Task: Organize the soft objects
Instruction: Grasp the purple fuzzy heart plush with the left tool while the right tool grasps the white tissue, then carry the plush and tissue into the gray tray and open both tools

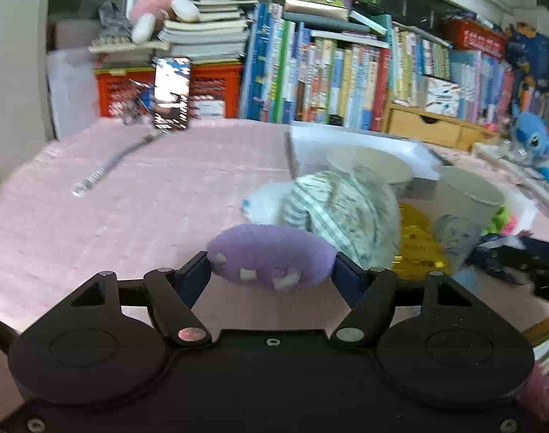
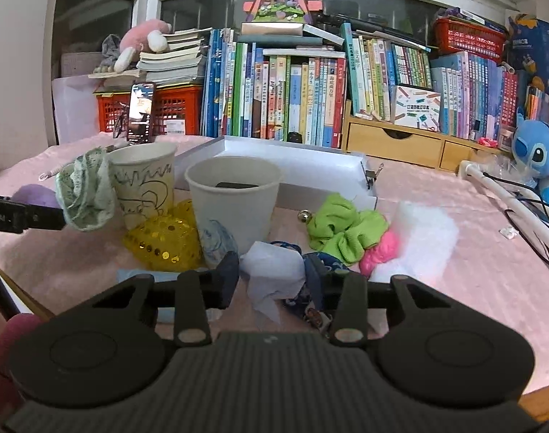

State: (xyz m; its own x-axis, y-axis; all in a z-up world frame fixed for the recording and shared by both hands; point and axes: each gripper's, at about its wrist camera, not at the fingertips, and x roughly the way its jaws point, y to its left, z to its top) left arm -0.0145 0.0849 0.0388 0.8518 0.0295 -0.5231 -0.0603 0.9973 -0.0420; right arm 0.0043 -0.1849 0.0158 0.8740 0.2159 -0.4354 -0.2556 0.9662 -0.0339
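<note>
Two claws are at work over a pink cloth-covered table (image 2: 455, 288). The left claw (image 1: 271, 270) is closed on a soft purple plush piece with small white patches (image 1: 271, 254), squeezed between its blue-padded fingers (image 1: 193, 274) above the table. Just beyond it, and blurred in that view, hangs a pale green and white checked fabric scrunchie (image 1: 343, 213). From the right wrist view the same scrunchie (image 2: 87, 198) sits at the tip of the left claw's black arm, beside a white paper cup with black scribbled drawing (image 2: 146, 184); whether the claw grips it too, I cannot tell.

The right claw (image 2: 271, 281) is partly closed around a crumpled white and pale blue soft cloth (image 2: 271, 270), with both dark fingers (image 2: 227, 278) pressed against its sides low over the table. A dark blue patterned fabric piece (image 2: 321, 270) lies against the right finger.

Ahead stands a plain white paper cup (image 2: 235, 202) with something dark inside. A yellow sequinned scrunchie (image 2: 162, 238) lies between the two cups at their bases. To the right lie a lime green scrunchie (image 2: 343, 227) touching a bright pink soft piece (image 2: 379, 252), which rests on a white fluffy pad (image 2: 426, 234). Behind the cups sits a shallow white box (image 2: 292, 158).
</note>
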